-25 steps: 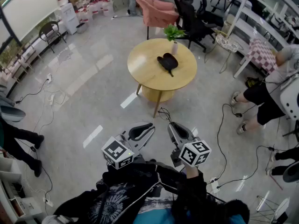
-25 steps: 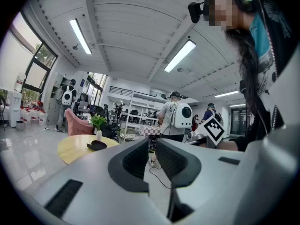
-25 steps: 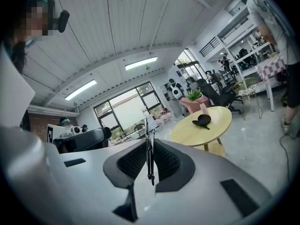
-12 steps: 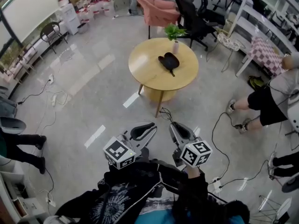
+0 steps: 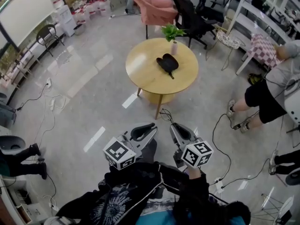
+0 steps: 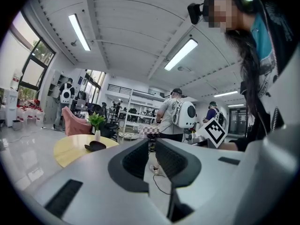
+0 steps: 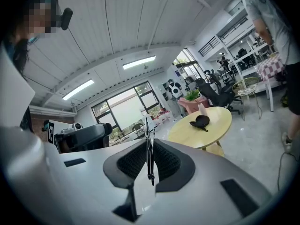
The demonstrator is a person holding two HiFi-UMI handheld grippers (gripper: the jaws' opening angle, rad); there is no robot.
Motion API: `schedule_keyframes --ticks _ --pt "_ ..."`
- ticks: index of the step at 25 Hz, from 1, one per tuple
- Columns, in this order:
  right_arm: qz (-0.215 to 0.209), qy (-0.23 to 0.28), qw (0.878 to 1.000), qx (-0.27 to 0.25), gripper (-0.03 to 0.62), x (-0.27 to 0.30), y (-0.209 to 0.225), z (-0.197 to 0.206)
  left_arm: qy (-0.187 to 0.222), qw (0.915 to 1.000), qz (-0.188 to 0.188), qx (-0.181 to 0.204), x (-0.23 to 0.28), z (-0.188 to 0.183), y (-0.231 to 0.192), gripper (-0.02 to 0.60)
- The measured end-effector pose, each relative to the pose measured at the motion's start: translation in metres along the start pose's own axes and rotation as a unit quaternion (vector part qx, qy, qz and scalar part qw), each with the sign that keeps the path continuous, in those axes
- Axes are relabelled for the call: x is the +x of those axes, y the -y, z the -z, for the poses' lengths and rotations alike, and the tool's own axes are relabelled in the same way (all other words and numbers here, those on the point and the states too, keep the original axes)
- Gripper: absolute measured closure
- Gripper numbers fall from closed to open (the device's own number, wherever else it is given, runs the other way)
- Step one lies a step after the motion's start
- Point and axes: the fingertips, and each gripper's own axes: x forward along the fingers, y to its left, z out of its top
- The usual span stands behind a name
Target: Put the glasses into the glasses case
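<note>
The black glasses case (image 5: 168, 63) lies open on the round yellow table (image 5: 145, 67), well ahead of both grippers; it also shows in the left gripper view (image 6: 96, 146) and the right gripper view (image 7: 201, 121). My right gripper (image 5: 174, 126) is shut on thin black-framed glasses (image 7: 148, 158), which stand edge-on between its pads (image 7: 164, 161). In the head view the glasses (image 5: 164, 115) stick out past its tip. My left gripper (image 5: 149, 128) is held beside it, its jaws a narrow gap apart (image 6: 149, 146) with nothing between them. Both are close to my body.
A small potted plant (image 5: 173, 33) stands at the table's far edge. Cables (image 5: 220, 139) run over the grey floor at the right. A person (image 5: 267, 86) stands at the right, and chairs (image 5: 154, 8) sit behind the table.
Both grippers keep the same pose in front of me. The table has shifted slightly in view, and the person at the right has stepped nearer the table.
</note>
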Motion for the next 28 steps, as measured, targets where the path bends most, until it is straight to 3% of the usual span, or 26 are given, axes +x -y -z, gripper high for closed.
schedule_keyframes --ticks 15,28 --pt "0.049 0.013 0.998 0.028 0.532 0.105 0.092 -0.070 -0.011 0.9982 0.059 0.001 0.103 -0.034 -0.128 0.535" --pt "0.083 -0.012 0.995 0.053 0.533 0.200 0.147 -0.101 -0.022 0.9954 0.088 -0.030 0.159 -0.044 -0.240 0.535"
